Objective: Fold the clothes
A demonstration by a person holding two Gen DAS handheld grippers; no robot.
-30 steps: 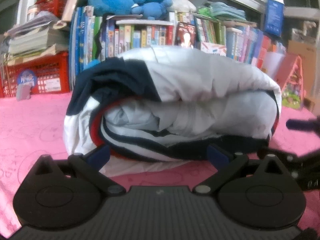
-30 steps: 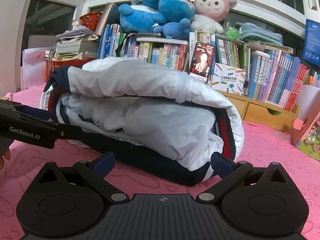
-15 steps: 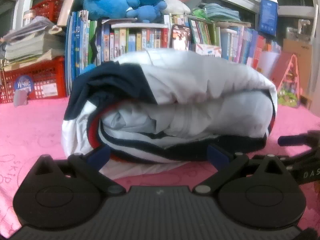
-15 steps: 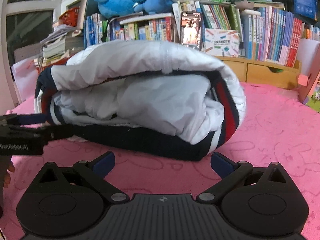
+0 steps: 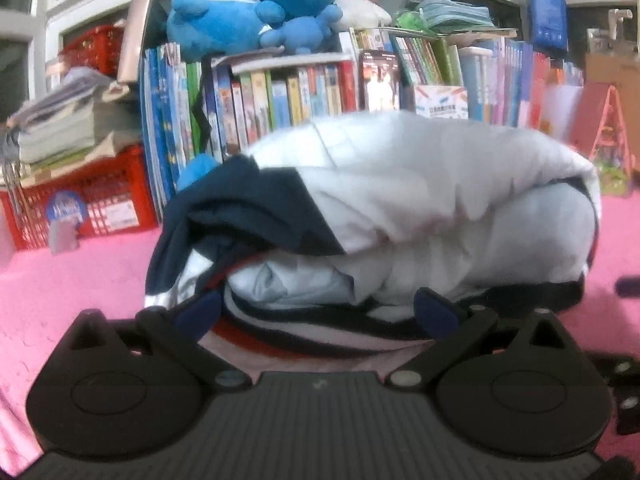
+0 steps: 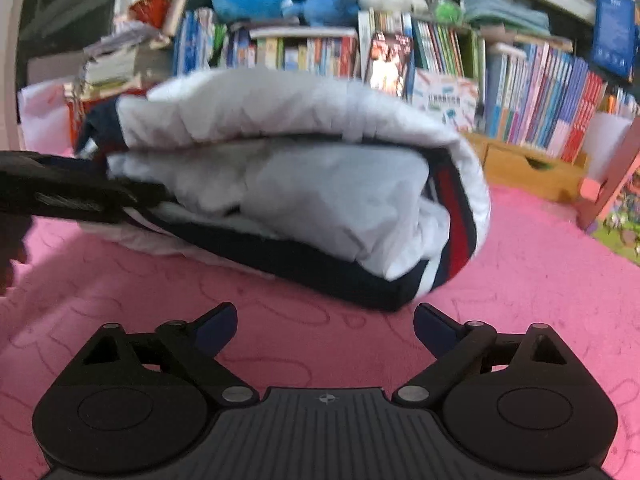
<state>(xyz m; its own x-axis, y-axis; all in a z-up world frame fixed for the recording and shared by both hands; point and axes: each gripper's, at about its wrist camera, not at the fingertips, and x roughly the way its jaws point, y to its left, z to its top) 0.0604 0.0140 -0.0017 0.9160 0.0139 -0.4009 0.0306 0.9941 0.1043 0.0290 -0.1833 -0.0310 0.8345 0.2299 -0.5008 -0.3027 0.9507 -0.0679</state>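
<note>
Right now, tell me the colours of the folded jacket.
Mostly white, with navy and red bands on the folded jacket; the right wrist view shows it best.

text: none legible | book spines (image 6: pixel 552 92): print too blurred

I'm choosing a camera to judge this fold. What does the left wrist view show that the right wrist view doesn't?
Only the left wrist view shows the jacket's open navy end, the lower edge lying between the wide-open left gripper's fingertips, and the red crate.

Only the right wrist view shows the rounded fold end with its red stripe, the wooden drawer unit, and the right gripper, jaws closing over bare cloth, short of the jacket.

Both show the folded jacket on the pink cloth, and the bookshelf.
</note>
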